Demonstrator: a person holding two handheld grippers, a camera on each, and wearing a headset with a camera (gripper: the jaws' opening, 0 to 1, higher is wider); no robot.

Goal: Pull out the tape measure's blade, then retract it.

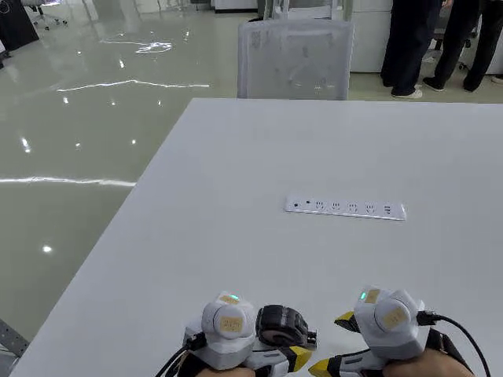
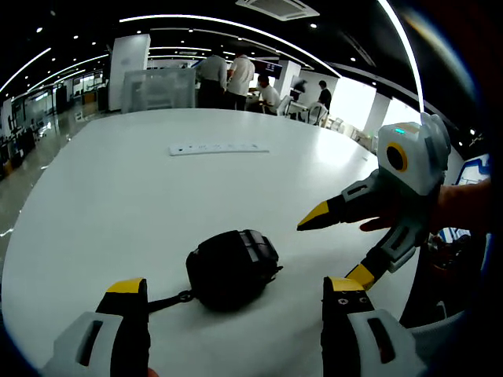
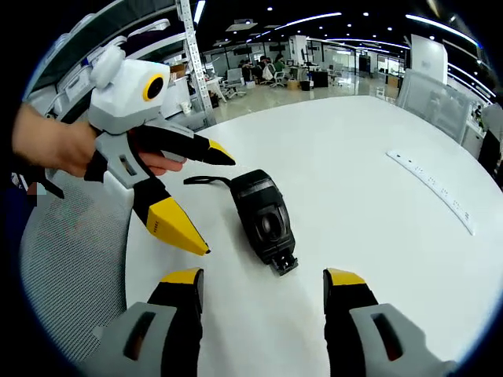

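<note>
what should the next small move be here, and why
Probably ease the left gripper forward and close it on the tape measure to steady the case. Both grippers are open and neither touches the tape measure, which lies loose on the white table. Its blade tip points toward the right gripper, which could then take it.

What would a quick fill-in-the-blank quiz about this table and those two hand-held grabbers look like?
1. The tape measure lying on the white table is ____ in colour.
2. Its blade is not yet pulled ____.
3. The left gripper and the right gripper both have their jaws ____, holding nothing.
4. The tips of the jaws are coloured ____.

Missing words: black; out; open; yellow.
</note>
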